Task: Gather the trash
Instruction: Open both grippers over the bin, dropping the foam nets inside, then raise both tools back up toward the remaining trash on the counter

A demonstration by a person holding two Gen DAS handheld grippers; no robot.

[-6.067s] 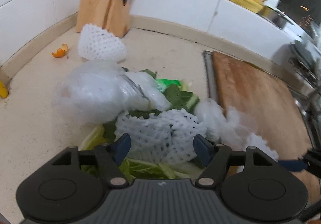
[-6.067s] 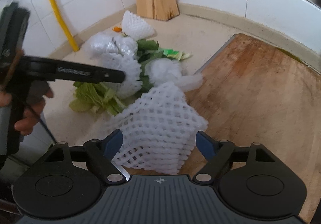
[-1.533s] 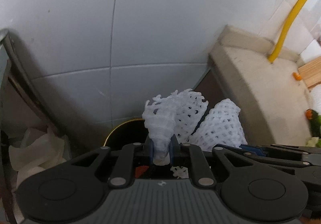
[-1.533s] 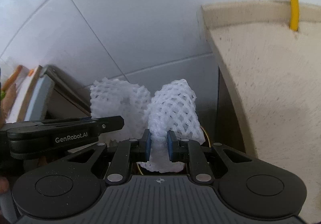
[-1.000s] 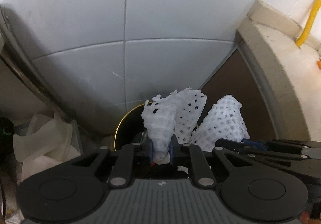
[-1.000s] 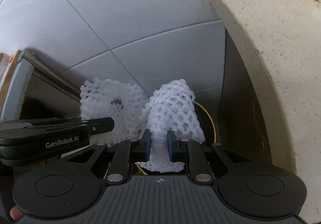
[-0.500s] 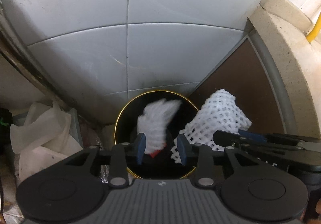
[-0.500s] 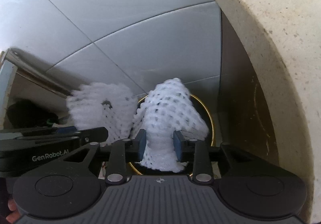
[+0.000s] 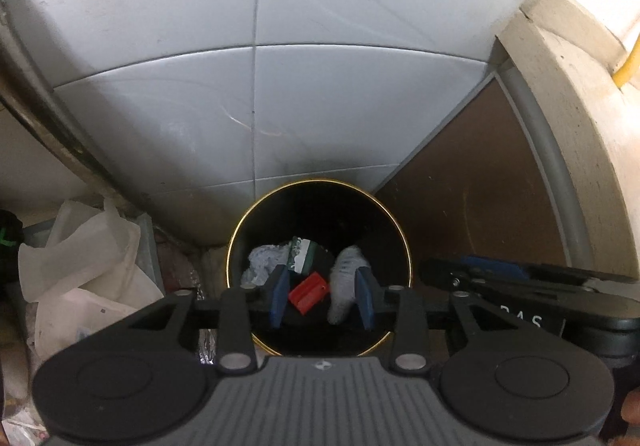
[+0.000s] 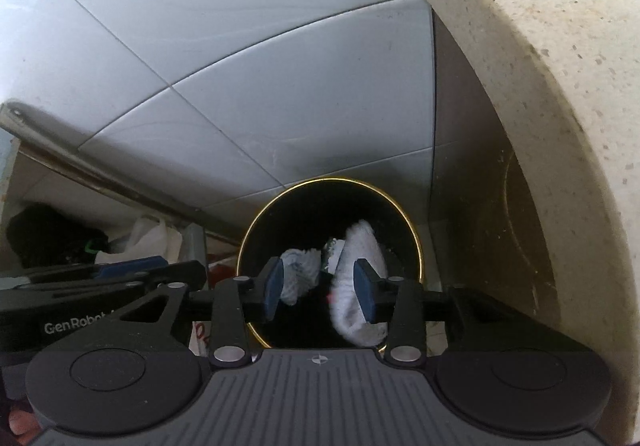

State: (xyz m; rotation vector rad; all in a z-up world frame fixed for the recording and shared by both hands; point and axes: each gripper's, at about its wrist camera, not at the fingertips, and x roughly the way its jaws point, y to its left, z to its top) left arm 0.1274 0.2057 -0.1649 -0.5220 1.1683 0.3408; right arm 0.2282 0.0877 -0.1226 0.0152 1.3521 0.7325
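Both grippers hang over a black bin (image 9: 240, 246) with a gold rim, which stands on the floor against the tiled wall (image 9: 320, 106), just left of the counter (image 10: 540, 86).

The left gripper (image 9: 321, 296) has its jaws partly open, and they have just been opening. Nothing is pressed between the pads. One white net (image 9: 264, 264) lies deep in the bin, to the left, beside a red piece (image 9: 309, 292) and a green-and-white wrapper (image 9: 301, 255).

The right gripper (image 10: 318, 296) is open a little wider, and its jaws have also just been opening. A second net (image 10: 358, 286) shows in front of its right pad and looks blurred, so I judge it is falling free and is not held. Its long axis runs near to far, nearly along the fingers. The first net (image 10: 298, 276) is seen here behind the left pad, lower in the bin.

The relation that matters: both nets are below the jaws and inside the rim, not between the pads. Both grippers point steeply down into the opening, side by side, the right one just to the right of the left and closer to the counter. No more trash is visible near either gripper, so the next move is probably to lift both out and go back to the counter, where the right hand has the shorter way. A white plastic bag (image 9: 80, 266) lies on the floor left of the bin.
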